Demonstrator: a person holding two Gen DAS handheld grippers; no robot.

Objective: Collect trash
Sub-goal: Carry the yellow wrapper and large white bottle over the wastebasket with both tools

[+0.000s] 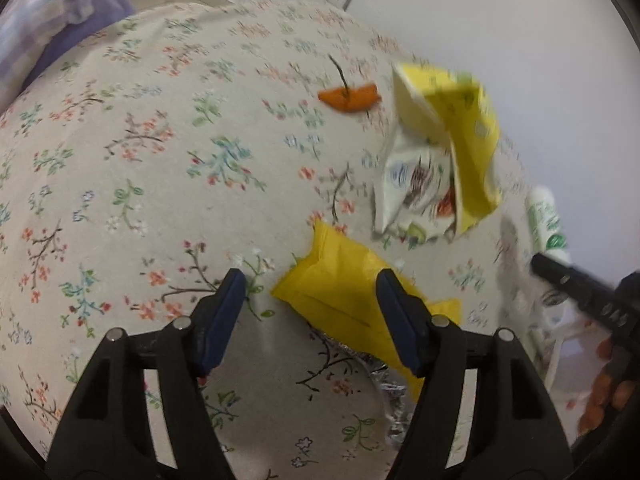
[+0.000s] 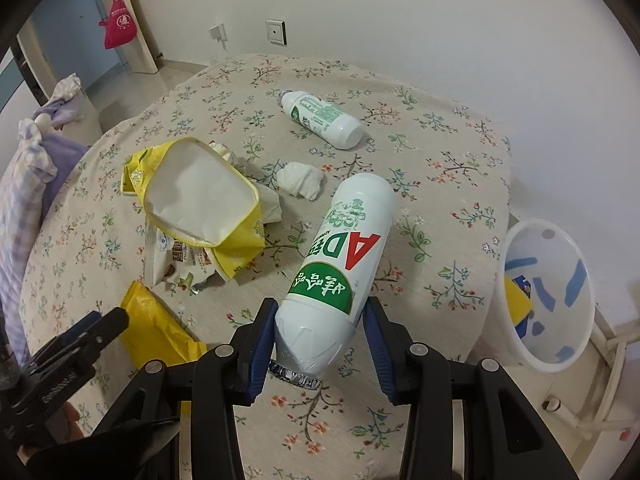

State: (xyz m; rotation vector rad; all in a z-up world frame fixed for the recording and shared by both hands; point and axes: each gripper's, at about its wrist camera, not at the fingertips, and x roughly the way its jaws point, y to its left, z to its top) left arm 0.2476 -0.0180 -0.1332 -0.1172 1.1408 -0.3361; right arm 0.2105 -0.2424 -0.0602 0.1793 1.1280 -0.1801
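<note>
In the right wrist view, the right gripper [image 2: 318, 338] is clamped on the neck end of a white plastic drink bottle with a green band and red lettering [image 2: 340, 264]. Its blue pads press the shoulder from both sides, foil-sealed mouth toward the camera and base pointing to 12 o'clock. Holding it by the narrow end looks like a way to carry it clear of the cloth to the white plastic bin with blue patches [image 2: 576, 340], which stands at 3 o'clock just off the table edge with a yellow wrapper already inside.

In the left wrist view, the left gripper [image 1: 312, 292] has its jaws apart with nothing pressed between them. A flat yellow foil packet [image 1: 340, 280] lies on the floral tablecloth [image 1: 140, 140] under its right finger, probably the next pick.

Further out, at 11 o'clock from the bottle, an opened yellow bag with a white lining [image 2: 196, 200] lies over a printed snack wrapper [image 2: 176, 268]. Beyond are a crumpled white tissue [image 2: 301, 179] and a second white bottle lying on its side [image 2: 324, 118], still to be collected.
</note>
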